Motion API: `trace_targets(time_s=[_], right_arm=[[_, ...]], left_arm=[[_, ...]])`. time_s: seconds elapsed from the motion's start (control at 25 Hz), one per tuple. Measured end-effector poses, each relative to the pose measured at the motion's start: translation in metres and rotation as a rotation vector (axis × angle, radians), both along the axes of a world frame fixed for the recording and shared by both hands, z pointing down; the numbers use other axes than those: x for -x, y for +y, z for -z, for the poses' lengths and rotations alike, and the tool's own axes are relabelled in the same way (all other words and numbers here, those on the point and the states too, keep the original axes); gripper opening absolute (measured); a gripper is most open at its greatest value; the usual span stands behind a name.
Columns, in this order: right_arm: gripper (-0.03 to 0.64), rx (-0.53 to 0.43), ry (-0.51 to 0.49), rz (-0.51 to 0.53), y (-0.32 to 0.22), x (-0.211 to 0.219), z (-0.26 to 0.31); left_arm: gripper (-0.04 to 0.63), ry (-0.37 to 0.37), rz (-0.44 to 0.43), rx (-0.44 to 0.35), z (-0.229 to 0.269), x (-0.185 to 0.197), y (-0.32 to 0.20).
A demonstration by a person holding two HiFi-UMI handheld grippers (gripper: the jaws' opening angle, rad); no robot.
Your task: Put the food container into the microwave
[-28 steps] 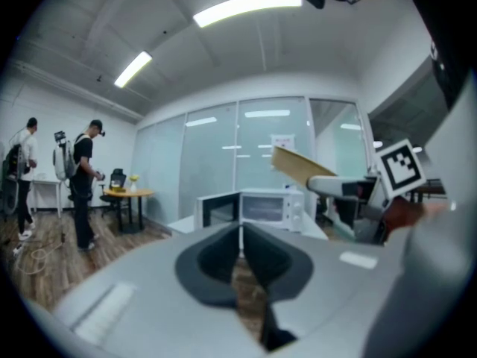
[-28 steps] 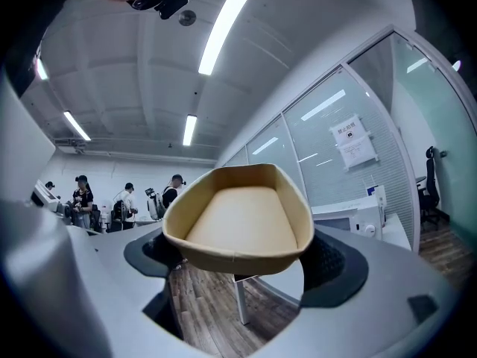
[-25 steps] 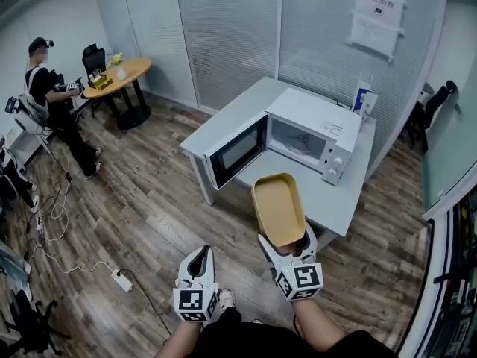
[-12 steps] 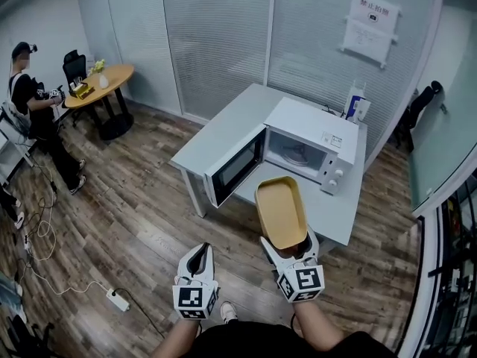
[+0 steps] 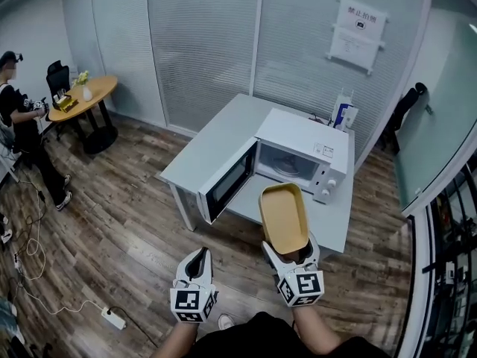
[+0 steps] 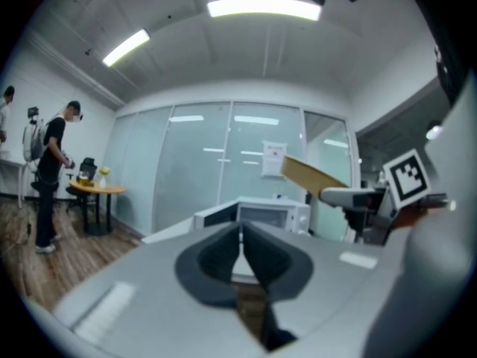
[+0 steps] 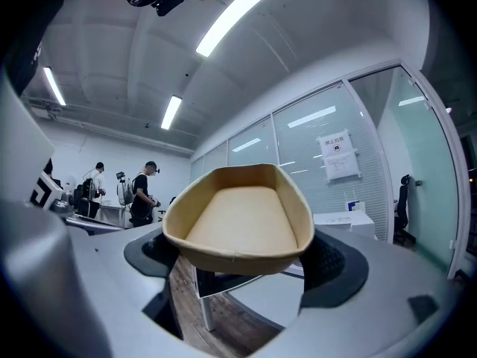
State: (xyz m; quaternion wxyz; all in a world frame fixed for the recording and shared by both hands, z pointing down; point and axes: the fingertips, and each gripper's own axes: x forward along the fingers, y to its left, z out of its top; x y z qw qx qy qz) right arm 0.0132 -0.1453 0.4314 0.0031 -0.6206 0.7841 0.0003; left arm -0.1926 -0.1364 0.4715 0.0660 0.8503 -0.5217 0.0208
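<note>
Right hand-held gripper (image 5: 289, 250): closed on the near end of the food container (image 5: 283, 216), with one dark jaw pressed against each side wall; it is held up in the air at the near side of the worktop (image 5: 216, 136)
Food container: tan, shallow and oblong, with nothing inside; it sticks out from the jaws toward the microwave (image 5: 302, 144), in the air and clear of both the worktop and the microwave; in the left gripper view its far end looks slightly raised
Left hand-held gripper (image 5: 199, 258): jaws pressed together with nothing between them; it is held low, to the left of the right one and apart from it, touching nothing
Marker cubes: one sits at the near end of each hand-held gripper, just ahead of the person's hands
Microwave: white, standing on the far right part of the worktop; two knobs are on the right of its front, and a round plate shows in the open cavity
Microwave door (image 5: 229, 181): swung wide open to the left, its dark window facing the near side
Worktop: pale grey, set against a glass wall with blinds; a blue and white carton (image 5: 343, 114) stands just behind the microwave
Glass wall: a white notice (image 5: 356, 36) hangs above and to the right of the microwave
Far left: a person (image 5: 19, 125) stands beside a round wooden table (image 5: 82, 95) with small things on it
Floor: wood planks, with a white power strip (image 5: 113, 318) and its cable at the near left
</note>
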Motion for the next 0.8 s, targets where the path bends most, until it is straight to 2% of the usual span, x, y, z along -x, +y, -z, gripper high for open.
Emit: trace_targets(time_s=[0.16,0.8], right_arm=[[0.494,0.012,-0.007,-0.041,-0.009,-0.012,-0.006],[0.494,0.064,-0.053,-0.111,-0.079,-0.078,-0.039]], left_arm=[[0.015,0.055,-0.045,0.002,0.009,-0.013,-0.017],[0.015,0.021,-0.151,0.008,0.005,-0.1,-0.113]])
